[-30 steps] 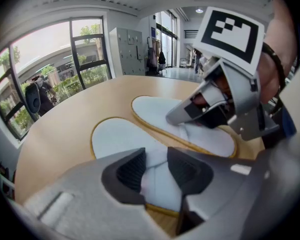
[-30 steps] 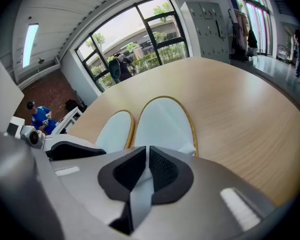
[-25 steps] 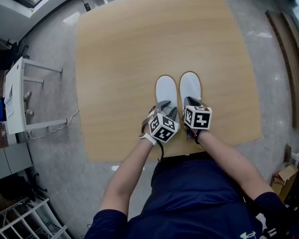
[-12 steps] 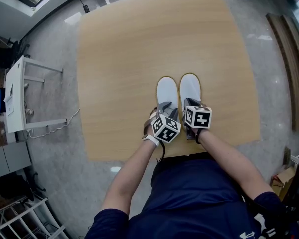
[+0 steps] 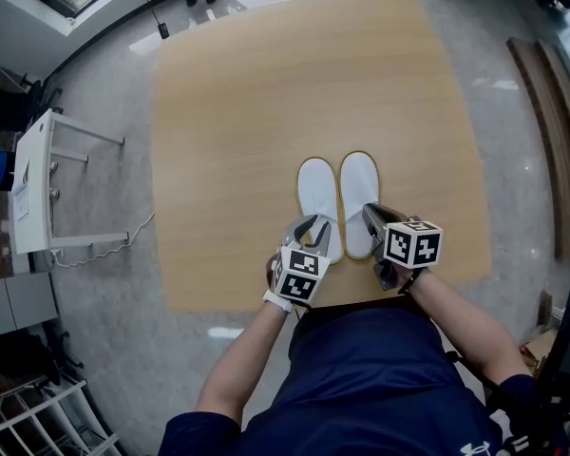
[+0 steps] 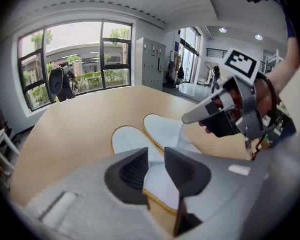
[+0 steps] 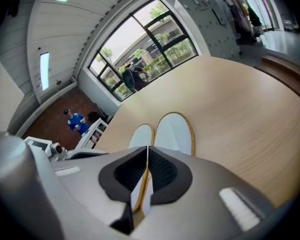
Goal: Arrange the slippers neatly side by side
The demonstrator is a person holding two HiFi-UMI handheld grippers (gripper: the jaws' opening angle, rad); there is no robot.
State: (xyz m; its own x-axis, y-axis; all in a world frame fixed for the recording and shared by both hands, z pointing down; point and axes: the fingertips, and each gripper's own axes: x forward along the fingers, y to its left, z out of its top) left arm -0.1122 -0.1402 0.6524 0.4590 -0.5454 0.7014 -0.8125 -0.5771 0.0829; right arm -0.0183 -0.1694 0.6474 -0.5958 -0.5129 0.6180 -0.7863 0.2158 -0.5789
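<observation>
So the pair looks basically sorted now. The left slipper (image 5: 316, 193) and the right slipper (image 5: 359, 183) lie flat on the wooden surface (image 5: 266, 112), toes pointing away from the person. They're right beside each other with their inner edges about touching, near the person's edge of the surface. What's changed is the grippers. A second ago both sat low over the heel ends, and now they've backed off toward the person. The left gripper (image 5: 312, 224) has drawn back off its heel, and the right gripper (image 5: 373, 217) has swung out to the right, with only its tip over the heel of the right slipper. In the left gripper view the jaws stand a little apart with nothing between them, just the slipper showing through the gap. In the right gripper view the jaws are closed almost pad to pad. A sliver of yellow-rimmed sole shows in the slit below them, but that slipper looks flat on the surface, so I'd guess it isn't pinched. My read is that the lining-up is done and this is the let-go-and-retreat bit, unless the heels want one last nudge to sit even.
</observation>
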